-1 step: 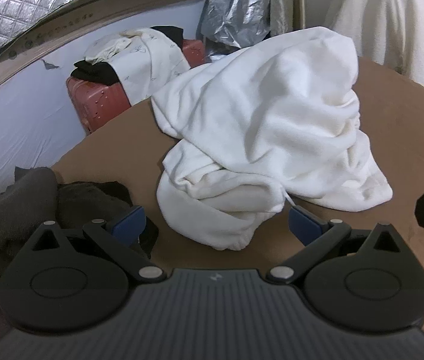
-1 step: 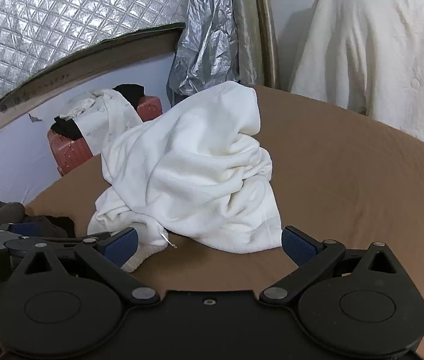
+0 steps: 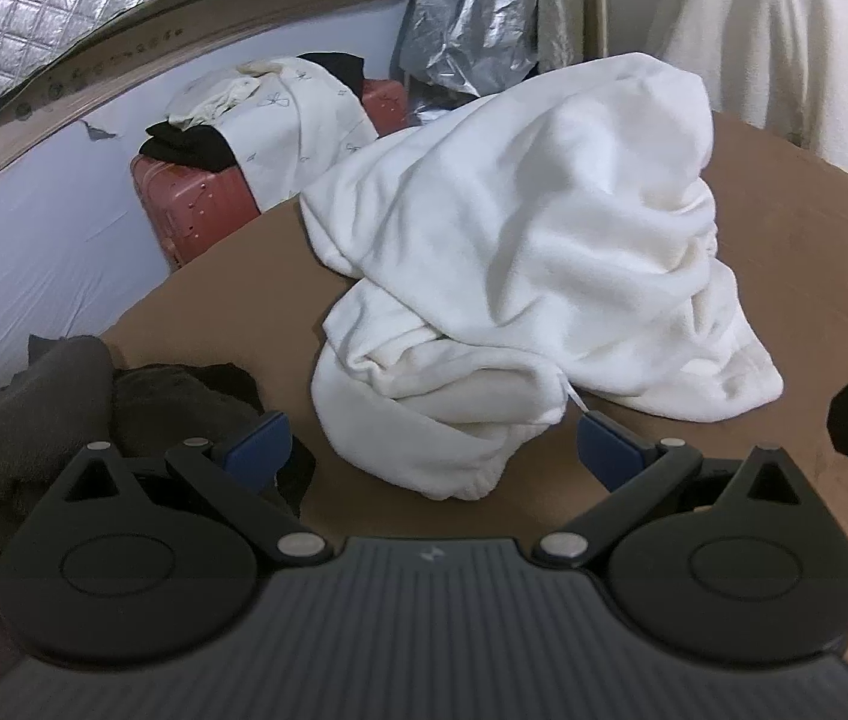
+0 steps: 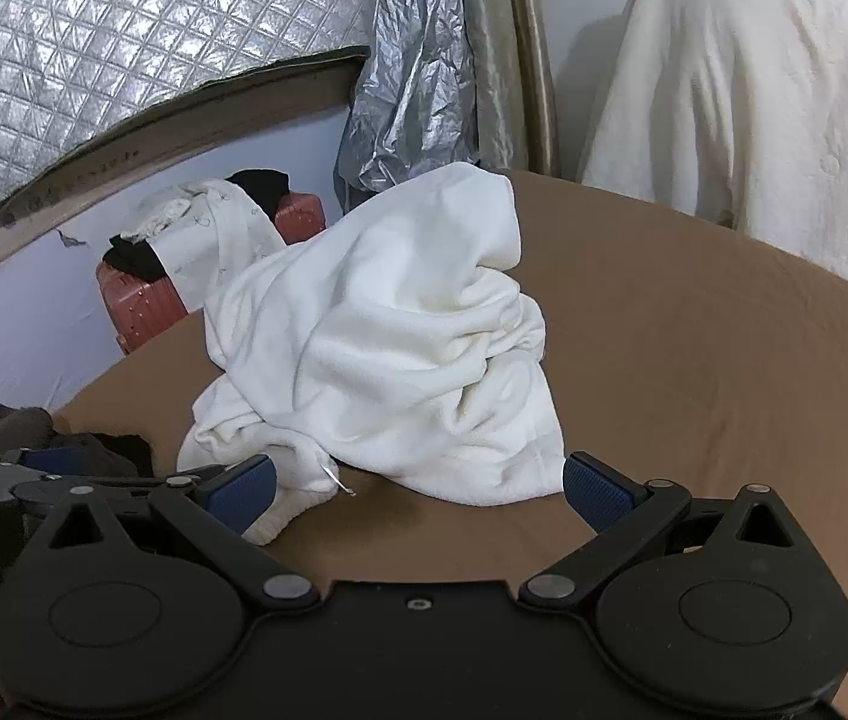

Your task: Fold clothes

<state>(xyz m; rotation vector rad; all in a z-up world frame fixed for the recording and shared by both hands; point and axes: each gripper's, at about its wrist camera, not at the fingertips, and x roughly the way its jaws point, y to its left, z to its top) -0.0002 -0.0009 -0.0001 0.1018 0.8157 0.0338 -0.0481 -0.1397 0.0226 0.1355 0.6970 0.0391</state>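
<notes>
While the white garment (image 3: 514,276) sits crumpled mid-table (image 4: 724,372), just ahead of both open, empty jaws, I judge the left gripper (image 3: 433,450) nearer its rolled near-left end; right gripper (image 4: 417,489) faces the hem.

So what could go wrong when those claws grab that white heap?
The white garment is bunched in layers, so a claw may pinch several folds at once and lift a tangle. Its thin drawstring could snag on a fingertip. The dark clothes lie close beside the left claw and might get caught too.
</notes>
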